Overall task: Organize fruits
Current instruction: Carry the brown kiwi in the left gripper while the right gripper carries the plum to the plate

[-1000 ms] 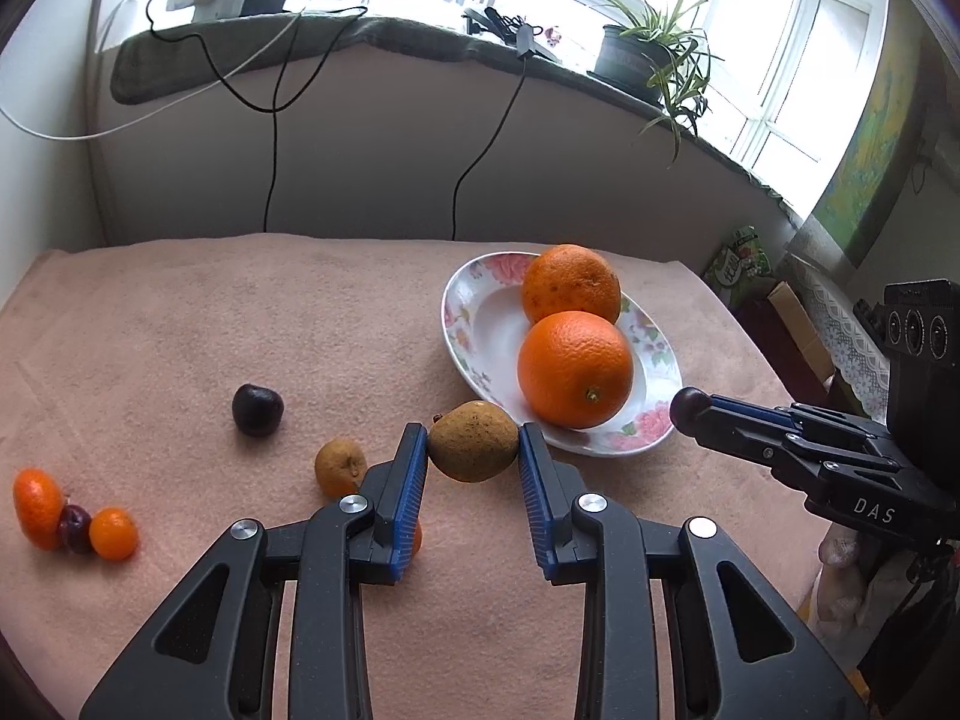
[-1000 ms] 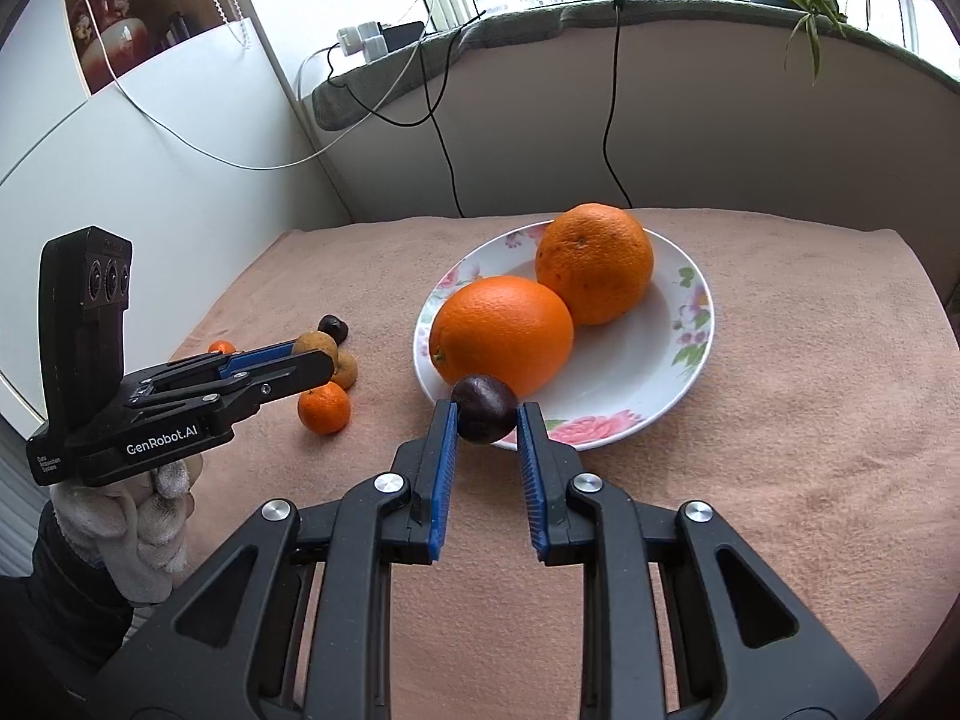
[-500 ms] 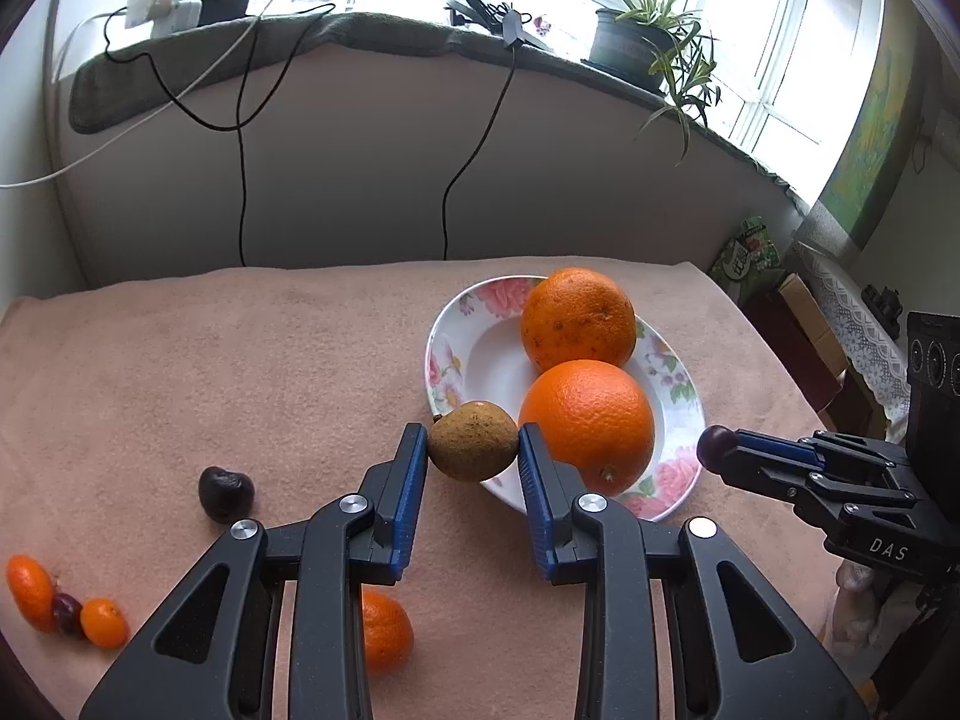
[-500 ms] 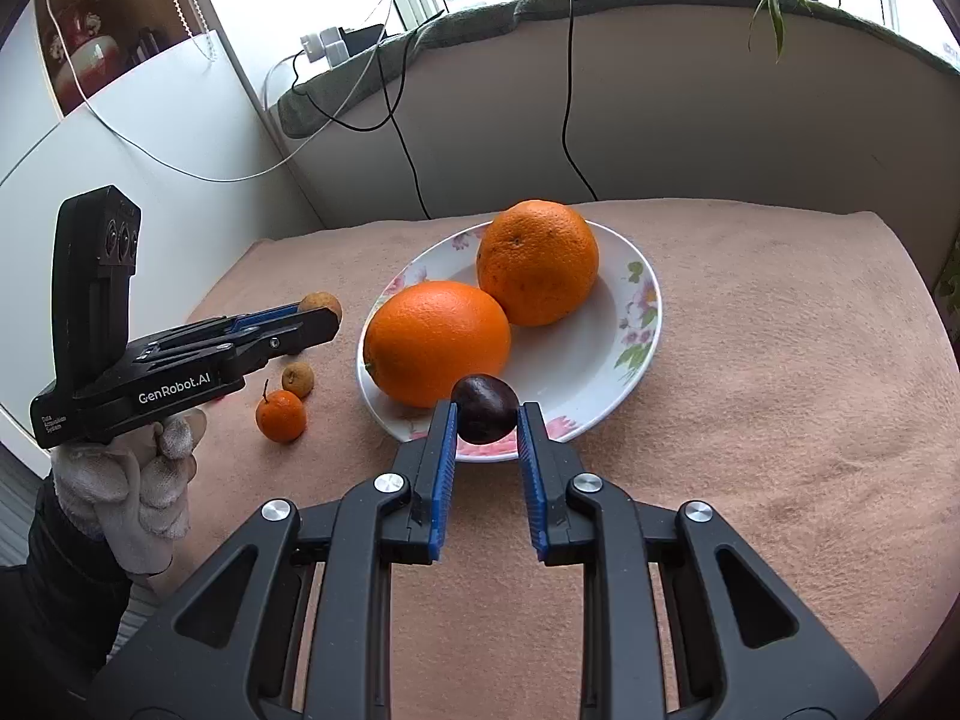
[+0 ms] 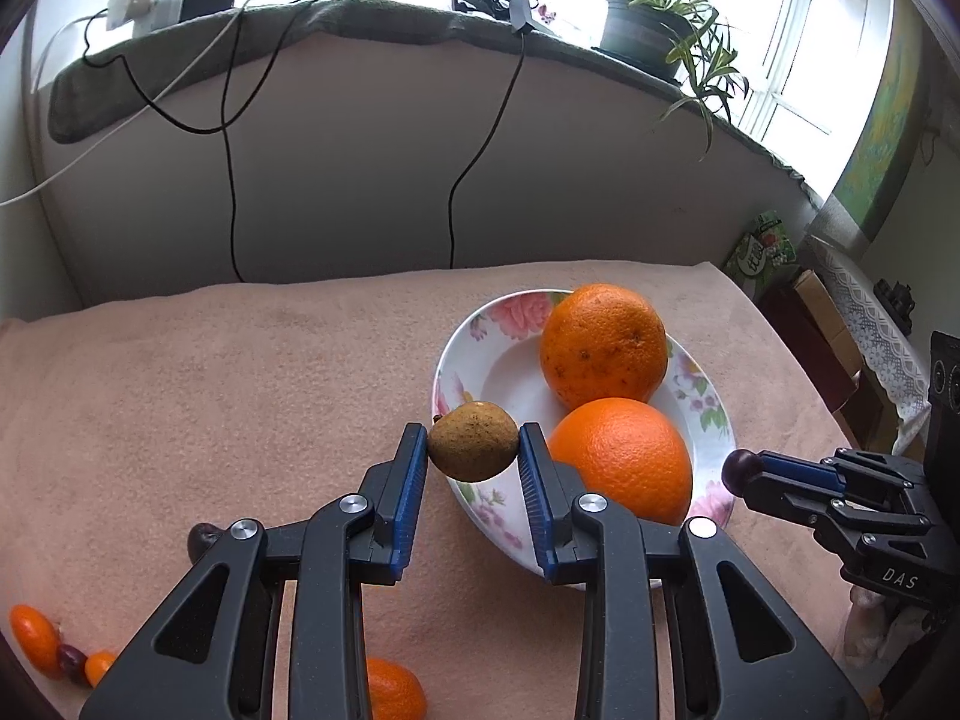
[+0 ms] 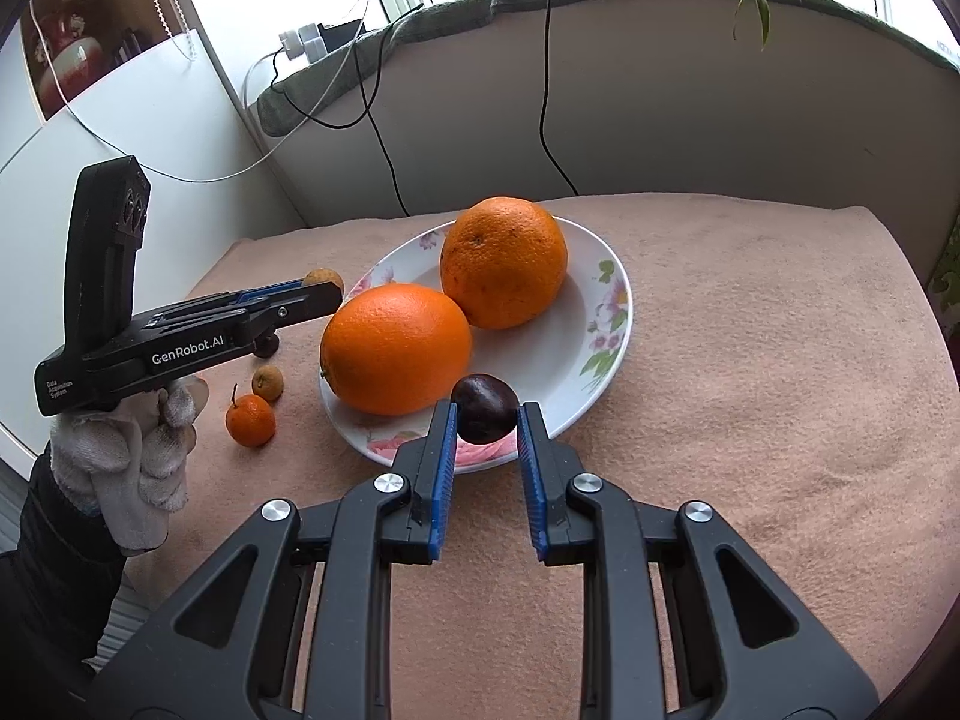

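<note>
Fruits going to the plate: my left gripper (image 5: 474,459) is pinching a brown fruit (image 5: 473,441) over the plate's near rim (image 5: 480,504), my right gripper (image 6: 485,429) is pinching a dark plum (image 6: 485,408) over the opposite rim. 2 oranges (image 5: 621,459) are already sitting in it. Next I'm judging: lower each into a free gap, then release, avoiding rolls. Small fruits (image 6: 250,419) are waiting on the cloth (image 5: 240,396).

Two oranges (image 5: 603,345) (image 5: 624,459) on one plate (image 5: 474,348). Two brown fruits (image 5: 473,441) (image 6: 267,383). Three small orange fruits (image 5: 33,639) (image 5: 99,666) (image 5: 393,690). Three dark fruits (image 6: 485,408) (image 5: 201,537) (image 5: 71,660). Two grippers (image 5: 473,456) (image 6: 485,426). One potted plant (image 5: 642,30).
</note>
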Demonstrator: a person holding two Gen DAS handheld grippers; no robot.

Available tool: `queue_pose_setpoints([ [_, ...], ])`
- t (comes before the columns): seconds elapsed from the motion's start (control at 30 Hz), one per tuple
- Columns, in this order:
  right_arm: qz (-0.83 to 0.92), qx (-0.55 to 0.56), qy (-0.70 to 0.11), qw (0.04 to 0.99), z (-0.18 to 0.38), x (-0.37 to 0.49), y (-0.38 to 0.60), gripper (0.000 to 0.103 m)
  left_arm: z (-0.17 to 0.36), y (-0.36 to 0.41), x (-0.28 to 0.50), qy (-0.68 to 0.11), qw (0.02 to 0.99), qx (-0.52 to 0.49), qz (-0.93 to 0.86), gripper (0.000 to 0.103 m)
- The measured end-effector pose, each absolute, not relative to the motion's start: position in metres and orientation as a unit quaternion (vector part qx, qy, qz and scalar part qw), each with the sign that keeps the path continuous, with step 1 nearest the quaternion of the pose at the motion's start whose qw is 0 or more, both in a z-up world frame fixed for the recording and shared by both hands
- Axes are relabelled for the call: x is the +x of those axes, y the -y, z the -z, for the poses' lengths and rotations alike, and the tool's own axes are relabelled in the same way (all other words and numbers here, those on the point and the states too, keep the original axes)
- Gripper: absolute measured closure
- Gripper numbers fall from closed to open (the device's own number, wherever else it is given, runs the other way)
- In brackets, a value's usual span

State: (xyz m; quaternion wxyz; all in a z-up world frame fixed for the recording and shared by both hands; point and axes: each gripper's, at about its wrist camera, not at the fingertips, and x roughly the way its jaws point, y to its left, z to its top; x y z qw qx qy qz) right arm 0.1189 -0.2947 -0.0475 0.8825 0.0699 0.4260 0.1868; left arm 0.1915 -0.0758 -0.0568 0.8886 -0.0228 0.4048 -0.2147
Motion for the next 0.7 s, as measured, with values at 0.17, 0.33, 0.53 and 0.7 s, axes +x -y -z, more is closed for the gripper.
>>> queue_pose_setpoints([
  [0.17,-0.186,0.064,-0.427,0.883,0.048,0.122,0.293,0.081,0.056,0.078,0.196,-0.405,0.888,-0.017,0.216,0.074],
  [0.33,-0.182,0.061,-0.427,0.884,0.049,0.123,0.292,0.081,0.056,0.08,0.197,-0.407,0.888,-0.013,0.216,0.074],
  [0.53,-0.179,0.053,-0.427,0.885,0.049,0.124,0.29,0.081,0.056,0.085,0.199,-0.407,0.887,-0.008,0.218,0.074],
  [0.7,-0.176,0.051,-0.428,0.885,0.05,0.125,0.291,0.081,0.056,0.086,0.201,-0.407,0.887,-0.008,0.217,0.073],
])
